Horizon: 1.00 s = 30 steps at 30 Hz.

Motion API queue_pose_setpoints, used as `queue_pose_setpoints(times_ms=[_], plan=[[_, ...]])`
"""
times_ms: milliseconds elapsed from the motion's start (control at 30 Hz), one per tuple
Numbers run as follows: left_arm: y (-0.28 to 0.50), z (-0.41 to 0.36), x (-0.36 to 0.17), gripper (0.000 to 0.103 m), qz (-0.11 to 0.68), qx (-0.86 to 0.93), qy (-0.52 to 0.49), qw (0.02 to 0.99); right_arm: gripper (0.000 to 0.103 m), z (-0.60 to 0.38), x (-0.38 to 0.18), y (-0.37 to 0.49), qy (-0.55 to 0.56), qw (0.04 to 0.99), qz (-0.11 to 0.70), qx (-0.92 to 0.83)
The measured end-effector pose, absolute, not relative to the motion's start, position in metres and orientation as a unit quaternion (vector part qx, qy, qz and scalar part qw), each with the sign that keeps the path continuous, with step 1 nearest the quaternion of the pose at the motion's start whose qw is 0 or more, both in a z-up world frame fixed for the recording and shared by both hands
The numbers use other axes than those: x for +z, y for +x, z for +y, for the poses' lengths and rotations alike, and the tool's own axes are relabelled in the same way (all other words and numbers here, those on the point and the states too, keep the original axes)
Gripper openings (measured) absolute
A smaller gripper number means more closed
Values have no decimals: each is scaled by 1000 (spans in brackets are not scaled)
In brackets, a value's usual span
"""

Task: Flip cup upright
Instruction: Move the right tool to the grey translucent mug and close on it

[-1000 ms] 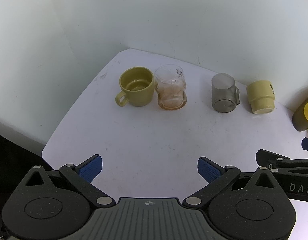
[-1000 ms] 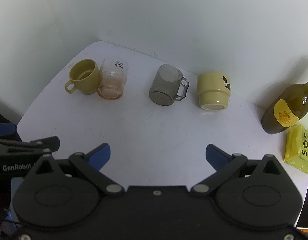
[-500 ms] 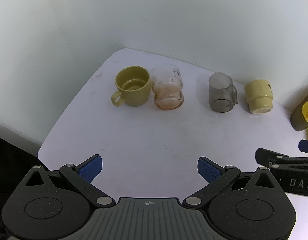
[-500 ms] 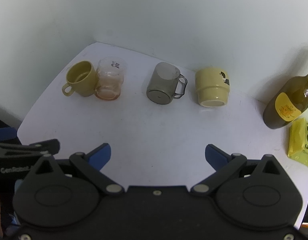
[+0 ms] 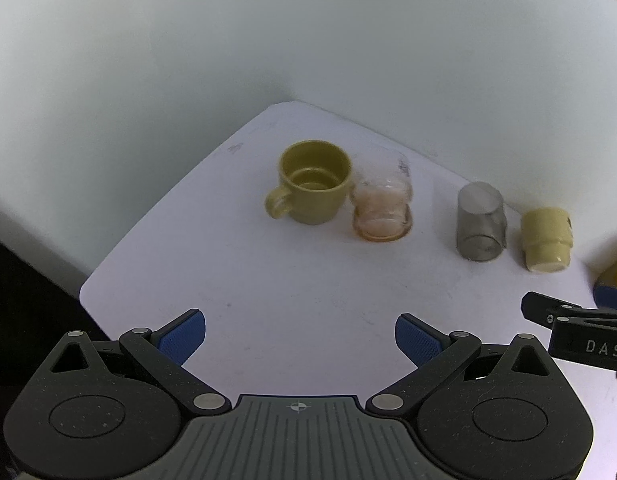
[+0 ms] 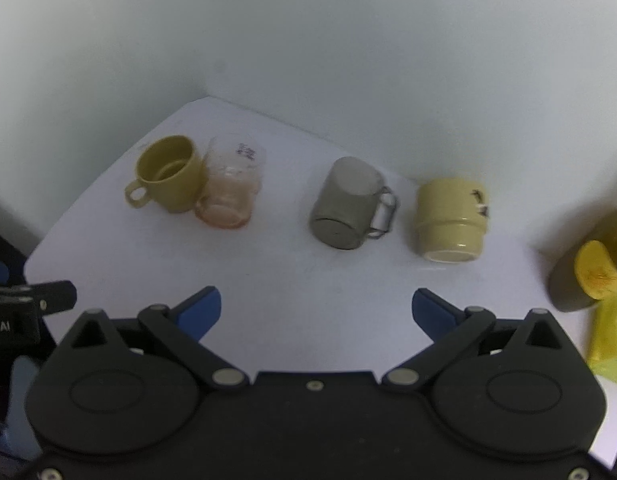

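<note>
Four cups stand in a row near the back of the white table (image 5: 308, 280). An olive mug (image 5: 313, 181) (image 6: 170, 174) stands upright at the left. A clear pinkish glass (image 5: 382, 210) (image 6: 230, 190) touches its right side, mouth up. A grey translucent mug (image 5: 480, 220) (image 6: 348, 204) and a pale yellow cup (image 5: 546, 238) (image 6: 450, 220) stand upside down to the right. My left gripper (image 5: 300, 338) is open and empty, well short of the cups. My right gripper (image 6: 316, 312) is open and empty, facing the grey mug.
A dark olive bottle with a yellow label (image 6: 588, 264) stands at the right edge, with a yellow packet (image 6: 612, 340) in front of it. White walls close in behind the cups. The table's left edge drops to a dark floor.
Both views have tilted upward and shifted; the cups sit lower and farther right in the left wrist view. Both grippers stayed open. No cup moved.
</note>
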<state>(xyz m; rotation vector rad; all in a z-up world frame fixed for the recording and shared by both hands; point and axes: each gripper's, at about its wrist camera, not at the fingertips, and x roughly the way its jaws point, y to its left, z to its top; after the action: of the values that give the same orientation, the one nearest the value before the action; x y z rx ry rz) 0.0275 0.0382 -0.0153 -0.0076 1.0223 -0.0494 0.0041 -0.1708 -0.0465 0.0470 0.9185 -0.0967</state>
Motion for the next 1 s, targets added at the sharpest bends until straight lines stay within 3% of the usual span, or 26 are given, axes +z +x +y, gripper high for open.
queue_pose_setpoints(times_ms=[167,333,567,700,1000], plan=[[32,54,-13,103,460,-14,-13,888,103,-162,-65,45,16,882,469,-37],[32,65,-12,103,445,-6,-17,896,88,-175,-94,99,21,874,481,-74],[32,85,-23,103,463,13,-38,886,87,-199,-117,145,14,861,493,-129],[30,86,-27,103,474,23,-27,880,68,-202,-131,157,29,851,508,-127],[28,82,-22,103,476,17,-20,879,67,-194,-134,134,64,842,522,-117]])
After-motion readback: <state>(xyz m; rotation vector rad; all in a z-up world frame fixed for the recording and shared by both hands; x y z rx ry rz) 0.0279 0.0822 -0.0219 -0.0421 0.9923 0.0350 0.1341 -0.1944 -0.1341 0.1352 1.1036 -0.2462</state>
